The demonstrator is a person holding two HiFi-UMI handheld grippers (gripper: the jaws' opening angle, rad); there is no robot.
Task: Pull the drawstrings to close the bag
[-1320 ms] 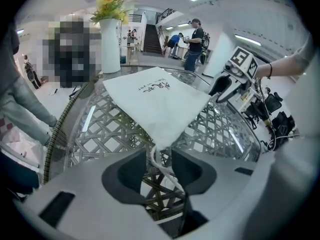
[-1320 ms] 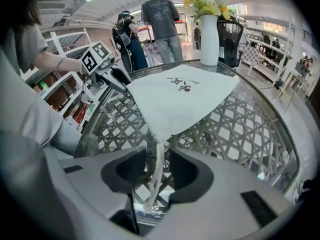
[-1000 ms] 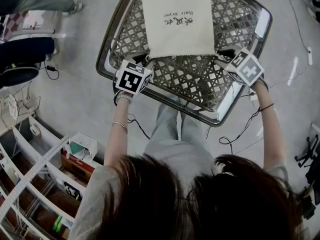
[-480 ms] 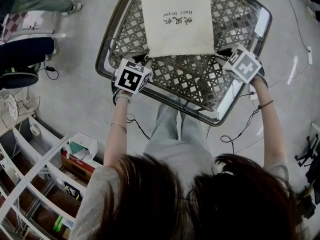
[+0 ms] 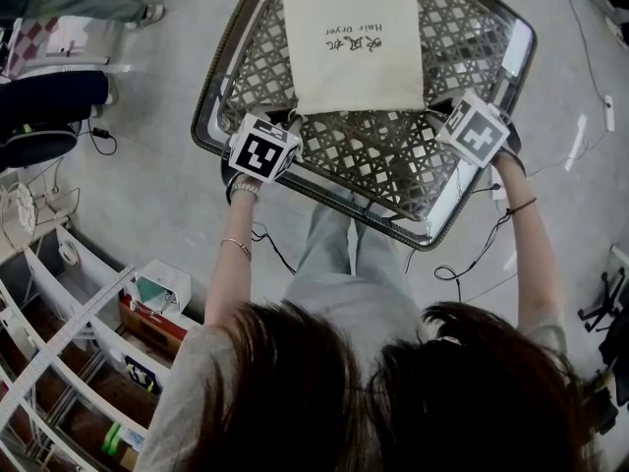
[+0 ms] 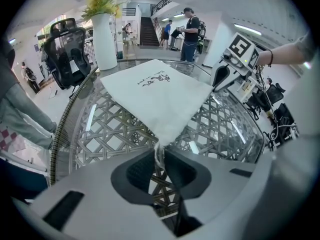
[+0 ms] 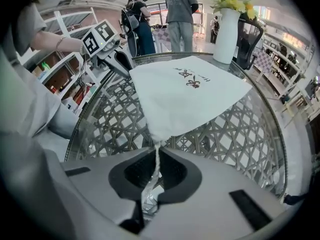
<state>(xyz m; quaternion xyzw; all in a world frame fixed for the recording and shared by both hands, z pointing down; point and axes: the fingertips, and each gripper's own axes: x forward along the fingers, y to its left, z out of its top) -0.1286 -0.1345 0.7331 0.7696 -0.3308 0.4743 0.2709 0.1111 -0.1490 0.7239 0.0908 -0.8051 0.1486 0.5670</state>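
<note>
A flat cream drawstring bag (image 5: 352, 42) with dark print lies on the round lattice-patterned glass table (image 5: 393, 170). My left gripper (image 5: 291, 122) is at the bag's near left corner. In the left gripper view its jaws are closing, and the pads touch the drawstring (image 6: 159, 154) that runs out of the bag (image 6: 155, 96). My right gripper (image 5: 433, 117) is at the near right corner. Its jaws are closing too, nearly together, with the thin white drawstring (image 7: 156, 164) pinched between them just below the bag's corner (image 7: 160, 136).
A white vase with yellow flowers (image 7: 226, 29) stands at the table's far side, with a black office chair (image 6: 65, 49) beside it. People stand beyond the table (image 7: 180, 14). Shelving (image 5: 69, 362) is at the lower left, and cables (image 5: 472, 259) lie on the floor.
Both grippers stay at the bag's near corners, with the right one edged slightly toward the bag. The bag has shifted a little to the right on the table.
</note>
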